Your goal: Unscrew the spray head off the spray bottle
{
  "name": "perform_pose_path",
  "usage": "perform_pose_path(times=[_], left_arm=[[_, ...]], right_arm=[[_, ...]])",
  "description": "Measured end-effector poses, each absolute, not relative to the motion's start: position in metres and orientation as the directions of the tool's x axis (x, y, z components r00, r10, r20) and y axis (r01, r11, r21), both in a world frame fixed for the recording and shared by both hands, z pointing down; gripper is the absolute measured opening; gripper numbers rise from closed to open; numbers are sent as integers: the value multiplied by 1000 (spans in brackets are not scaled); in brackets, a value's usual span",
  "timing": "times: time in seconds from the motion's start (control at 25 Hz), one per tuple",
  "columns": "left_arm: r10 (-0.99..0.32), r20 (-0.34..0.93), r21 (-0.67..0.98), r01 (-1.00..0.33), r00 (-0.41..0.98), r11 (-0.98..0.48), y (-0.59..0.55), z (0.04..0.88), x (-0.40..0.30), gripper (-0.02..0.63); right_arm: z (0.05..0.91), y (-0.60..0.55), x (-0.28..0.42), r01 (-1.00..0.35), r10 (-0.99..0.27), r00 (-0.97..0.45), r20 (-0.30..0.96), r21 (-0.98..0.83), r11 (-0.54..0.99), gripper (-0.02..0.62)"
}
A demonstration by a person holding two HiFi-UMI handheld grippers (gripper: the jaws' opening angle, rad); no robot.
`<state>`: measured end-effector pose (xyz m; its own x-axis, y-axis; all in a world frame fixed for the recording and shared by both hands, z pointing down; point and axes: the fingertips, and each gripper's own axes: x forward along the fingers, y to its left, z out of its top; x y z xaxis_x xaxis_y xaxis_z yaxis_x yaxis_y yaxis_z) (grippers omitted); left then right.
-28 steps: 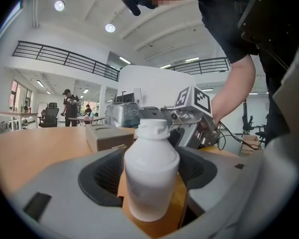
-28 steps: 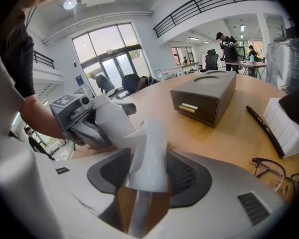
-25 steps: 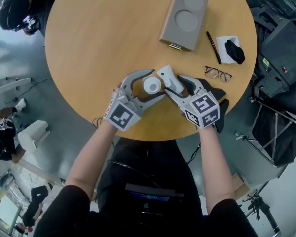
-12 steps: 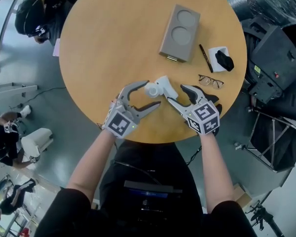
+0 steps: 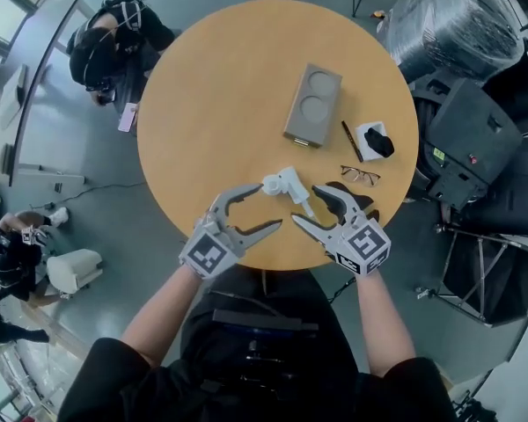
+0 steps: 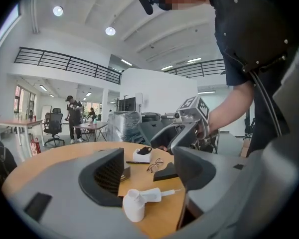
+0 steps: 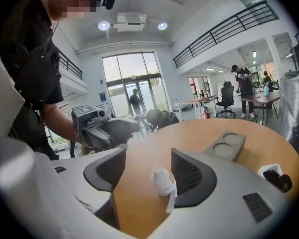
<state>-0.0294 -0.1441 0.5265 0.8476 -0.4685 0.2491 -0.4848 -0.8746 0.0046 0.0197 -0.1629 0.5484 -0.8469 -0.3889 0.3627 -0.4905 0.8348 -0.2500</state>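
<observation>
With the white spray head (image 5: pixel 286 185) lying on its side on the surface (image 5: pixel 229 86) and no bottle in view, the unscrewing looks finished: the left gripper (image 5: pixel 268 207) and right gripper (image 5: pixel 304 205) hang just short of it, jaws apart and empty, the right's having just been opening, so only a withdrawal seems left.

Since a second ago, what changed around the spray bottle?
Both have drawn back from the white spray bottle toward the person. The left hand-held gripper had bracketed its round end. The right hand-held gripper stood at its other end, and its jaws have just been opening a little. Both are now open and empty. Unchanged: the bottle lies on the table; grey holder, pen and glasses are in place.
</observation>
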Motion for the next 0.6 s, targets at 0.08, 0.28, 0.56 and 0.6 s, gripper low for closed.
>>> perform_pose_path(times=[0.08,0.28,0.56,0.6], left_arm=[[-463,209,33,-479,861,-877,-130,493,-26,331],[-450,162,67,-465,878,-883,-96,423,-26,274],[-510,88,71,-516,856,-854,-74,357,-30,146],[-511,80,70,-517,856,-853,-71,350,-30,136]], right_arm=[[510,-151,19,-464,-389,-869,305,-232,855,302],[424,-119,11,-417,-393,-909,140,-266,869,259],[350,-89,5,-370,-373,-927,33,-234,899,236],[343,-85,3,-364,-368,-930,26,-225,904,235]])
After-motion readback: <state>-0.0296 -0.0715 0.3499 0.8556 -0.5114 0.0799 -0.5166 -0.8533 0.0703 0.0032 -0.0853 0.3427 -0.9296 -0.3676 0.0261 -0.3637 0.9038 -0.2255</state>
